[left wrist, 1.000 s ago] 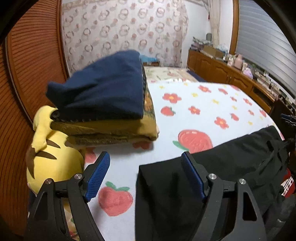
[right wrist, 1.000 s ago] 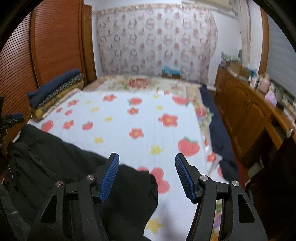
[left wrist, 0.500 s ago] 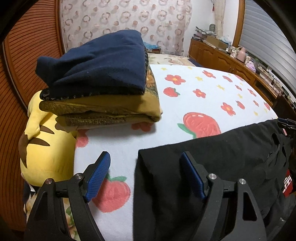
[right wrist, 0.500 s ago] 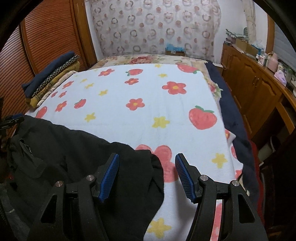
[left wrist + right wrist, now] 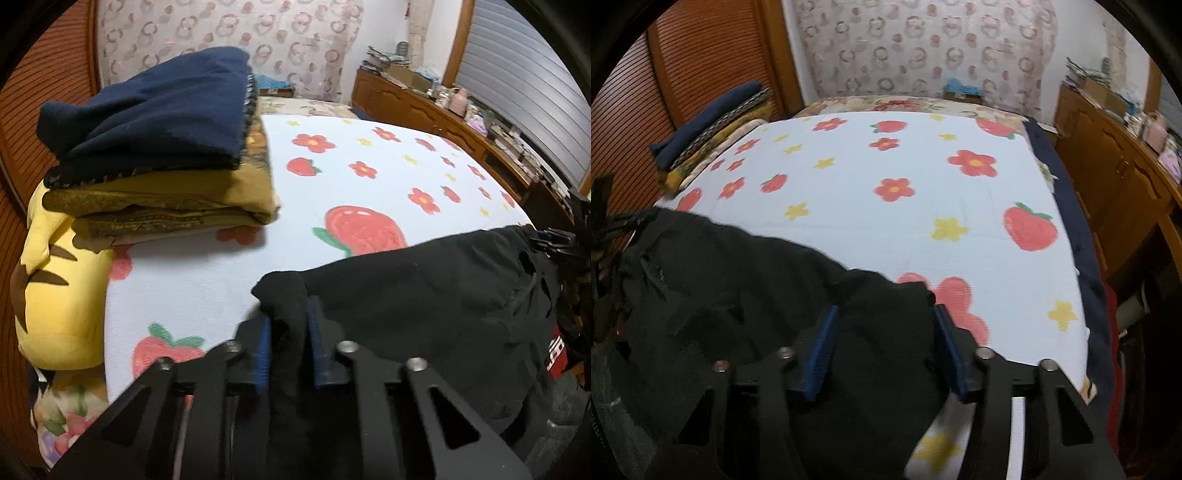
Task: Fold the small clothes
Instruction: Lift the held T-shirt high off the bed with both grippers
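Black garment (image 5: 424, 295) is spread over the near edge of the strawberry-and-flower bedspread (image 5: 369, 184), and from the left wrist cam the left gripper (image 5: 286, 343) has just snapped closed, blue pads pinching a bunched corner of it, with a folded stack of navy and mustard clothes (image 5: 159, 155) and a yellow plush (image 5: 55, 288) off to the left. Right wrist cam: the right gripper (image 5: 882, 347) has been closing too, a thick wad of the same garment (image 5: 738, 288) sits between its blue pads (image 5: 822, 350), which look like they're pressing on it, over the bedspread (image 5: 905, 221).

Folded stack (image 5: 159, 155) blocks left; bedspread (image 5: 905, 206) lies clear.
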The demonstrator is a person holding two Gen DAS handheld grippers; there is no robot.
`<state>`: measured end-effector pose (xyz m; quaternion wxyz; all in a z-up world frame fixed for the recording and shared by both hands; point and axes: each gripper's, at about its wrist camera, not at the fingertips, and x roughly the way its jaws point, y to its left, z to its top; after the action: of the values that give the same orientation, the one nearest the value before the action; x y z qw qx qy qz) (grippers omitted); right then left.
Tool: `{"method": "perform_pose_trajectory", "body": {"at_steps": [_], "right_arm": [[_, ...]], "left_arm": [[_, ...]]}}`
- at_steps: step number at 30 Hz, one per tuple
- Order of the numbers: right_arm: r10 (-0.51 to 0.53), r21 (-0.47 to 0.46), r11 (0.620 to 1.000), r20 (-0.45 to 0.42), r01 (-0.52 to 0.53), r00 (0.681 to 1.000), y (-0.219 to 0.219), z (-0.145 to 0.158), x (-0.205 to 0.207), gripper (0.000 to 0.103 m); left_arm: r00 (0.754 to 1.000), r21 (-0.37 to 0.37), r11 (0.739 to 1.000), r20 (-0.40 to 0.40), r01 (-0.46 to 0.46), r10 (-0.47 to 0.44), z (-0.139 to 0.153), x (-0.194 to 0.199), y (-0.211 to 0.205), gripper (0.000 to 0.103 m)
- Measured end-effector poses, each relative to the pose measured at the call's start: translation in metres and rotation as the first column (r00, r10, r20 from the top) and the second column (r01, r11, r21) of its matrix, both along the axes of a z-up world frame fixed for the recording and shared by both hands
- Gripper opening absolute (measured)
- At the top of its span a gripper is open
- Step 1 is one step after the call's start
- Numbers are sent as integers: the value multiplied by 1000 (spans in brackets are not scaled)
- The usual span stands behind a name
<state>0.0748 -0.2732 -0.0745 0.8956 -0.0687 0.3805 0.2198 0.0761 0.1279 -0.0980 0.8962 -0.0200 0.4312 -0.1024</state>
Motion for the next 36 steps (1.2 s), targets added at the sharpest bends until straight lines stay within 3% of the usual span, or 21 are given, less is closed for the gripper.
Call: {"method": "perform_pose_trajectory", "body": {"at_steps": [1,3,8,13,20,25,30,32,36], "right_arm": [[20,1,1000,1,-20,1000,1,0,-3,37],[50,25,998,-7,-50,999,1,0,-8,17],[45,112,992,94,-56,995,-11,25,-38,11],[25,182,981,232,-69,972,-32,80,-80,11],[2,187,978,438,-94,899,-58,168,-151,10],[12,156,980,579,-125,816,-71,239,-199,10],[15,108,986,694,-125,720,-77,289,-243,10],[16,66,994,717,-90,697,-77,301,-252,10],[24,32,997,728,-69,685,-79,323,-268,10]], "left_arm": [[1000,10,1000,10,3,-3,1,-2,-2,14],[999,2,1000,35,1,-1,4,-8,-3,13],[985,-83,996,171,-9,24,47,-38,-3,12],[948,-97,993,316,63,-29,114,-71,-15,11],[852,-102,992,523,76,-11,213,-116,-7,11],[776,-123,990,630,63,29,268,-132,9,11],[694,-107,993,719,56,39,310,-150,11,11],[679,-90,995,733,52,31,321,-153,10,11],[655,-55,997,756,48,10,338,-153,4,11]]}}
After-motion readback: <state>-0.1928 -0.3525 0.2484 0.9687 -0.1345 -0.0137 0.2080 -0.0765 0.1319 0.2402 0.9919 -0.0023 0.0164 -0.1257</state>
